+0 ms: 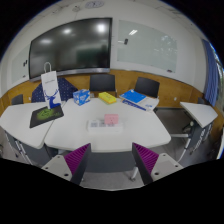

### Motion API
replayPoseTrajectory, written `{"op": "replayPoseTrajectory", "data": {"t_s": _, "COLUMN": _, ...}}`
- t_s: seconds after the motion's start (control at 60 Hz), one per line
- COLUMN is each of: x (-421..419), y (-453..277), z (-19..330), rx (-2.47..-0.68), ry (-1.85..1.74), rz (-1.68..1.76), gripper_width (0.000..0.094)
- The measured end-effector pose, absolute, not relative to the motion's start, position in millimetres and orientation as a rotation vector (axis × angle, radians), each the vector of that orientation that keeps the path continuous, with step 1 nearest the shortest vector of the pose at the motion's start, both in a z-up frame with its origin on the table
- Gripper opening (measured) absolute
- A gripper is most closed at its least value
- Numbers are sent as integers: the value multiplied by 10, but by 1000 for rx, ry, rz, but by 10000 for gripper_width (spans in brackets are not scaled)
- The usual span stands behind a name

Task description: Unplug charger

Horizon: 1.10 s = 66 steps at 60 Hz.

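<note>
My gripper [111,160] is held high and well back from a white table [75,135], open, with nothing between its magenta pads [75,158]. On the table lie a small pink and white item [105,122], a dark flat object [45,115], a blue box [82,97], a yellow item [107,97] and a blue folder [135,97]. I cannot make out a charger, plug or socket from here.
A white paper bag [47,82] stands at the table's far left. Dark chairs [101,82] line the far side. A large dark screen [72,45] and a whiteboard [145,45] hang on the back wall. Another table [200,112] stands at the right.
</note>
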<state>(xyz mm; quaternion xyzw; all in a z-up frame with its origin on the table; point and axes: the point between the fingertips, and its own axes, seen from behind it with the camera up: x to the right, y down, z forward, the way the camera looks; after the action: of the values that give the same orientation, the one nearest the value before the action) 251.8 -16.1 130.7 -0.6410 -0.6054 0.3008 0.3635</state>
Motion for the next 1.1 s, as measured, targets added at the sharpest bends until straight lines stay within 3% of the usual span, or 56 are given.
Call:
{"op": "replayPoseTrajectory", "data": {"t_s": 0.65, "x": 497, "y": -44, "z": 456, "rx": -1496, "ry": -1477, "rz": 978, "gripper_width": 856}}
{"op": "replayPoseTrajectory", "data": {"t_s": 1.1, "x": -291, "y": -25, "z": 315, "rx": -1480, "ry": -1453, "rz": 1063, "gripper_width": 859}}
